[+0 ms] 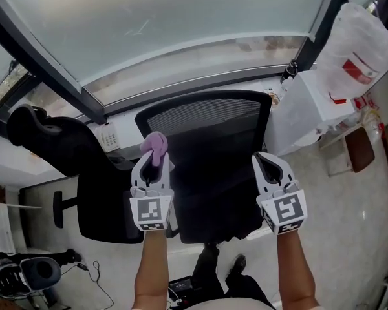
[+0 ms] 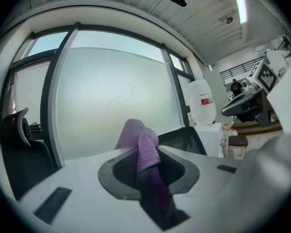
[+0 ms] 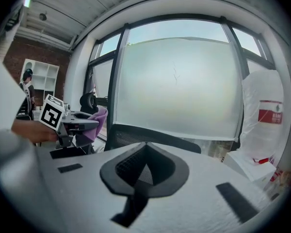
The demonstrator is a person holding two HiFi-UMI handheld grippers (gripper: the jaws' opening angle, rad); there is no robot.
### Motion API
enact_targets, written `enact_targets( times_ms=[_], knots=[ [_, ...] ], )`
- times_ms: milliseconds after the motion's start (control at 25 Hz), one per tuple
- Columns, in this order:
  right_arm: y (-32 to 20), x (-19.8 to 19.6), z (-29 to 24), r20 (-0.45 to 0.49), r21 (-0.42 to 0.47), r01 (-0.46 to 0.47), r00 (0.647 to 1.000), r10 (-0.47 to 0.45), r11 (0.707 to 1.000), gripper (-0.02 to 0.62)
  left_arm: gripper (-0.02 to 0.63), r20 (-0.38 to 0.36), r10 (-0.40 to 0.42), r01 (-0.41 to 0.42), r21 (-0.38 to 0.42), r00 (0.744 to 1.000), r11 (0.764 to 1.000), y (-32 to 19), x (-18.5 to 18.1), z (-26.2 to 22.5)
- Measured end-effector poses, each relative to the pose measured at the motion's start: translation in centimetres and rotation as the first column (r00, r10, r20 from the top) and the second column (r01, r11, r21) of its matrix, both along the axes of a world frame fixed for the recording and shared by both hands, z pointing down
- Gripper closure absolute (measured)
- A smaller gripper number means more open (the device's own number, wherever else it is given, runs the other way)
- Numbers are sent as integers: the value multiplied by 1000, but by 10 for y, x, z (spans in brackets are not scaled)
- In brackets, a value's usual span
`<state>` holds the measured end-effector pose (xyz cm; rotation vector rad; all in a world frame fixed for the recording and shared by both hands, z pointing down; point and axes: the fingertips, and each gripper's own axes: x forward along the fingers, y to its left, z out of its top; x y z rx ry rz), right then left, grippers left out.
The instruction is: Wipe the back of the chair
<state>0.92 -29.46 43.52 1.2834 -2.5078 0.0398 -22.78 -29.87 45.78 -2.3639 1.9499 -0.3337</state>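
Note:
A black office chair with a mesh back (image 1: 204, 118) stands in front of me below the window, its seat (image 1: 213, 199) toward me. My left gripper (image 1: 152, 165) hovers over the seat's left side, just short of the back, shut on a purple cloth (image 1: 156, 145). In the left gripper view the cloth (image 2: 141, 147) bulges out of the closed jaws, with the chair back (image 2: 183, 137) behind it. My right gripper (image 1: 269, 167) hangs over the seat's right edge, shut and holding nothing. Beyond its tips in the right gripper view are the mesh back (image 3: 153, 135) and the left gripper (image 3: 80, 124).
A second black chair (image 1: 45, 137) stands at the left. A white cabinet (image 1: 304, 112) with a big plastic bag (image 1: 359, 53) on it is at the right, with a brown stool (image 1: 361, 148) beside it. The frosted window (image 1: 181, 18) and its dark frame lie behind the chair.

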Motion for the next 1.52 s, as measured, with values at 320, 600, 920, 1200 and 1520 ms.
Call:
enact_targets(
  times_ms=[320, 600, 920, 1200, 1520],
  knots=[
    [-30, -8, 69, -38, -59, -25, 999, 23, 998, 600, 518, -49, -48, 47, -30, 998, 998, -59, -27, 58],
    [-48, 4, 109, -72, -97, -64, 996, 57, 993, 600, 519, -79, -54, 50, -58, 995, 997, -97, -29, 100],
    [-40, 63, 118, -103, -116, -164, 983, 152, 980, 600, 518, -134, 73, -81, -60, 988, 995, -149, 66, 122],
    [-19, 149, 129, -130, -140, -308, 948, 291, 941, 600, 518, -185, 299, -315, -66, 936, 947, -170, 233, 135],
    [-5, 177, 133, -128, -152, -354, 933, 336, 923, 600, 520, -168, 318, -335, -79, 933, 939, -173, 260, 136]
  ],
)
